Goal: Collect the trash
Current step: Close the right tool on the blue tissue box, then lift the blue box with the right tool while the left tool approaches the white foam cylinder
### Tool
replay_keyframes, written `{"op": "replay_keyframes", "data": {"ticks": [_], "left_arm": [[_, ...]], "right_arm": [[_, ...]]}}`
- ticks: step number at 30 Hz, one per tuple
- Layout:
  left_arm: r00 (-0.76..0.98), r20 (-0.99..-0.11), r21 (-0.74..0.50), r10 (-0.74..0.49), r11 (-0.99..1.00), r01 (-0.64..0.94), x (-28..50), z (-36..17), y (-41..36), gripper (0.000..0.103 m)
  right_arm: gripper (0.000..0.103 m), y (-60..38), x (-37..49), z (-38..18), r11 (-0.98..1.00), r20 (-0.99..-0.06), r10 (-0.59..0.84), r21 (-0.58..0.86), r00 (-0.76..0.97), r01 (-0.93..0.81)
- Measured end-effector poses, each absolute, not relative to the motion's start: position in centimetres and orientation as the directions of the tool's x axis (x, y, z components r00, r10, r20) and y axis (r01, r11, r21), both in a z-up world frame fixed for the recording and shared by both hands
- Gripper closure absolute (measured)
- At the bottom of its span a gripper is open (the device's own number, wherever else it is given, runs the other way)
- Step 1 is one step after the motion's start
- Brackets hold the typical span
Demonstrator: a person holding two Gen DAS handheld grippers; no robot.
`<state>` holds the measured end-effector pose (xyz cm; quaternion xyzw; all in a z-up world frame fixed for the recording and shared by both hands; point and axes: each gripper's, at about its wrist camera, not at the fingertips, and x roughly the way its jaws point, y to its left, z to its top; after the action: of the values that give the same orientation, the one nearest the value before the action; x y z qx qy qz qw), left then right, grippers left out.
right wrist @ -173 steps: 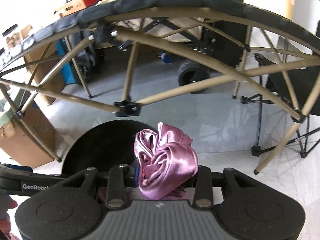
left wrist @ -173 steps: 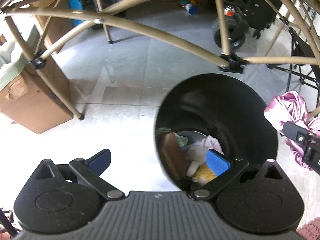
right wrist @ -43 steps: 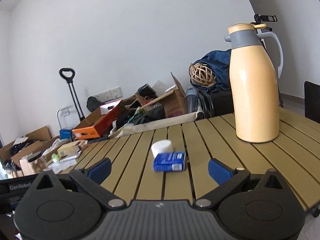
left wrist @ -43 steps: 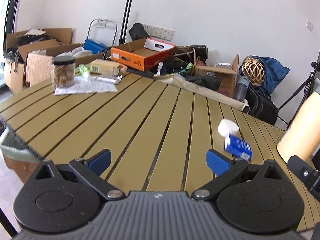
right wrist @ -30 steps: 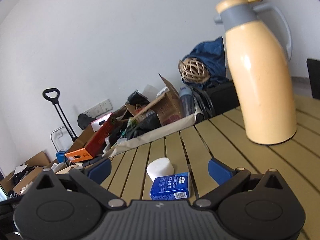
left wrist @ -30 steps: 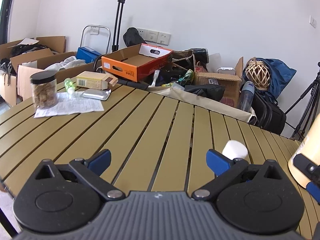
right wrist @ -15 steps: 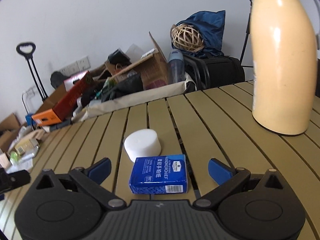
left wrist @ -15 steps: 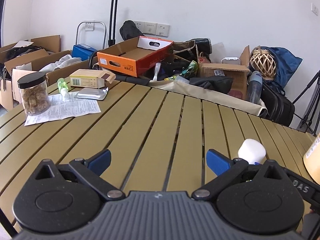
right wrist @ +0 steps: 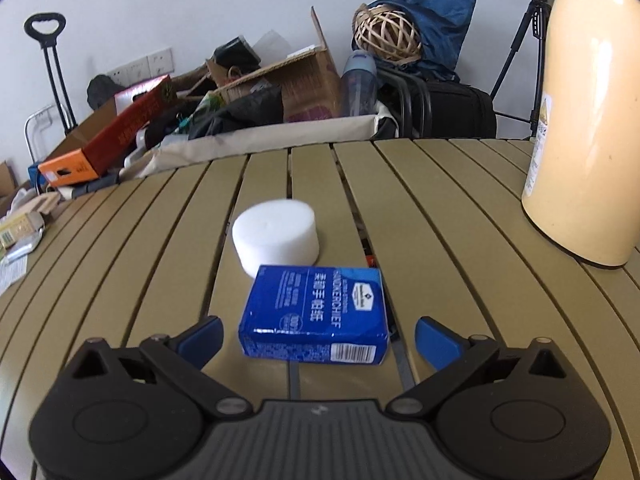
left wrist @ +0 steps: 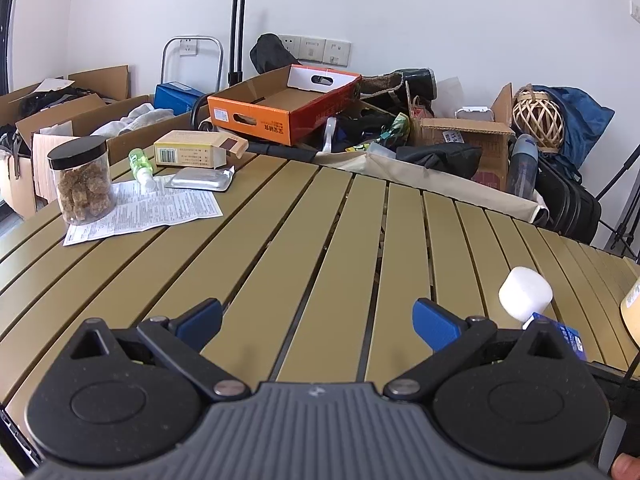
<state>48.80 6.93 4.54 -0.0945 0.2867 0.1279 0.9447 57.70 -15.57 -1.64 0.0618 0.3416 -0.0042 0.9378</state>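
With jaws spread wide, right gripper (right wrist: pixel 318 338) low over slatted table (right wrist: pixel 460 216), blue tissue pack (right wrist: pixel 316 314) between the fingertips, untouched. Just behind, touching it, white foam cylinder (right wrist: pixel 276 236). Left gripper (left wrist: pixel 318 318) likewise spread, holding nothing. Cream thermos (right wrist: pixel 588 120) near the far right edge.

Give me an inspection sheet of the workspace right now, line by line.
Surface: slatted olive table, gaps between slats.
Job's things: blue tissue pack lying flat; white foam cylinder just behind it.
Clutter: cream thermos; snack jar on a leaflet; small carton.
Grippers: right gripper open, straddling the pack, not touching; left gripper open, empty.
Cables: nothing seen.
Surroundings: orange box, wicker ball, tripod.
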Motion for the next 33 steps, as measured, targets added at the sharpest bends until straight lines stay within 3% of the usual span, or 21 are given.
{"op": "replay_keyframes", "data": {"ticks": [6, 10, 33], "left_arm": [[0.795, -0.575, -0.099, 0.193, 0.948, -0.302, 48.8, 4.1, 7.1, 0.0], [0.795, -0.575, -0.098, 0.195, 0.948, -0.303, 48.8, 4.1, 7.1, 0.0], [0.81, -0.576, -0.088, 0.114, 0.976, -0.199, 49.4, 3.0, 0.3, 0.0]], "right_arm": [[0.014, -15.7, 57.7, -1.7, 0.992, -0.63, 0.012, 0.104, 0.777, 0.069], [0.03, -16.0, 57.6, -1.6, 0.991, -0.616, 0.014, 0.115, 0.788, 0.072], [0.031, -22.6, 54.1, 0.9, 0.969, -0.529, 0.005, 0.214, 0.849, 0.127]]}}
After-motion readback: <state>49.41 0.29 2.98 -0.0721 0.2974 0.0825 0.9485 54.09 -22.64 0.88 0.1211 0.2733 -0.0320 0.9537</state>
